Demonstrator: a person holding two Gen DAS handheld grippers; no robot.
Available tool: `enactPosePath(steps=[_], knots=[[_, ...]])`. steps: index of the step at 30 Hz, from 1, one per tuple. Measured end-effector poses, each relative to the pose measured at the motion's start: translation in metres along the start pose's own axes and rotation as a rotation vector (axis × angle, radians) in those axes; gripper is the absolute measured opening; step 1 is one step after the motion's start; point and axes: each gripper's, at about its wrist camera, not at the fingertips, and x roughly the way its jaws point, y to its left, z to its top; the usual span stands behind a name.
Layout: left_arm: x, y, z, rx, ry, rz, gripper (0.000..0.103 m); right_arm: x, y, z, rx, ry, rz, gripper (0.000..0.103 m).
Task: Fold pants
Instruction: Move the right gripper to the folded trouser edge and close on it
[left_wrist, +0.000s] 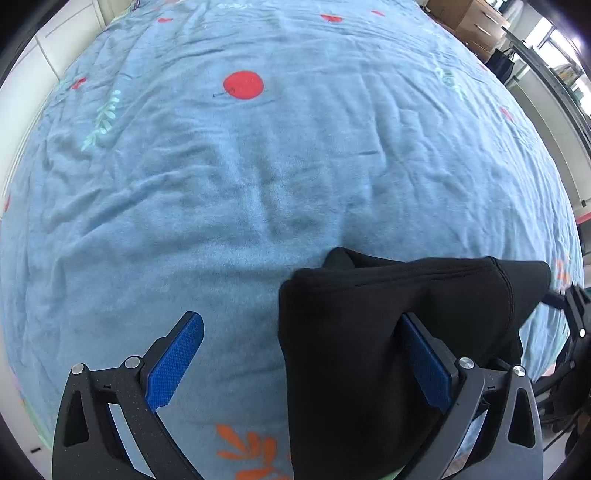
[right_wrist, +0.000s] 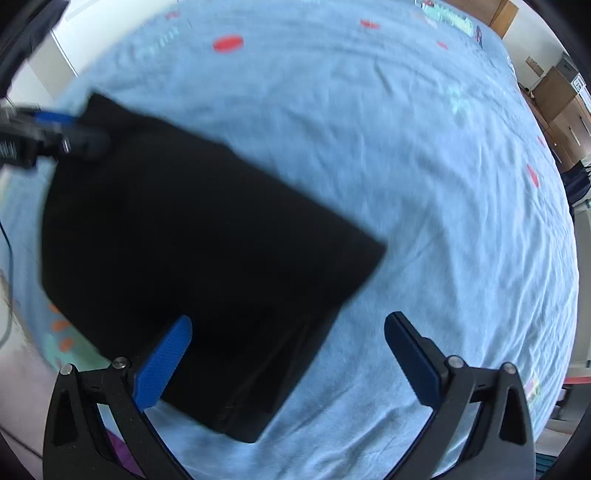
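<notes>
Black pants (right_wrist: 192, 236) lie folded into a thick rectangle on the blue bedsheet (right_wrist: 406, 147). In the left wrist view the pants (left_wrist: 369, 332) sit at the lower right with a raised, bunched top edge. My left gripper (left_wrist: 303, 328) is open; its right finger (left_wrist: 424, 354) rests against the fabric and its left finger is over bare sheet. My right gripper (right_wrist: 288, 332) is open above the near corner of the pants, gripping nothing. The left gripper also shows in the right wrist view (right_wrist: 55, 129) at the pants' far left corner.
The blue bedsheet (left_wrist: 258, 166) has red apple and leaf prints and many wrinkles. White wall and cabinets border the left. Wooden drawers (left_wrist: 469, 22) stand at the far right past the bed. The right gripper's body (left_wrist: 569, 332) is at the right edge.
</notes>
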Motion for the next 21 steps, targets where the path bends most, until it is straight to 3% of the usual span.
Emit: enactPosePath(steps=[3,6,12,14,16,21], knots=[[0.018,0.007,0.002,-0.014,0.014,-0.02,0.102,0.009,-0.014,-0.014,0.067,-0.003,0.028,0.103],[0.02,0.01,0.0,-0.045,0.021,-0.04,0.102,0.01,-0.017,-0.021,0.052,-0.018,0.007,0.103],[-0.022,0.012,-0.009,-0.047,-0.035,-0.086,0.102,0.002,-0.025,-0.023,0.086,0.001,0.074,0.103],[-0.038,0.016,-0.016,-0.056,-0.059,-0.106,0.102,-0.009,-0.031,-0.028,0.139,-0.015,0.075,0.103],[-0.05,0.023,-0.025,-0.077,-0.071,-0.109,0.102,-0.022,-0.039,-0.035,0.217,-0.051,0.14,0.103],[-0.054,0.033,-0.04,-0.146,-0.042,-0.12,0.102,-0.039,-0.04,-0.045,0.296,-0.096,0.165,0.103]])
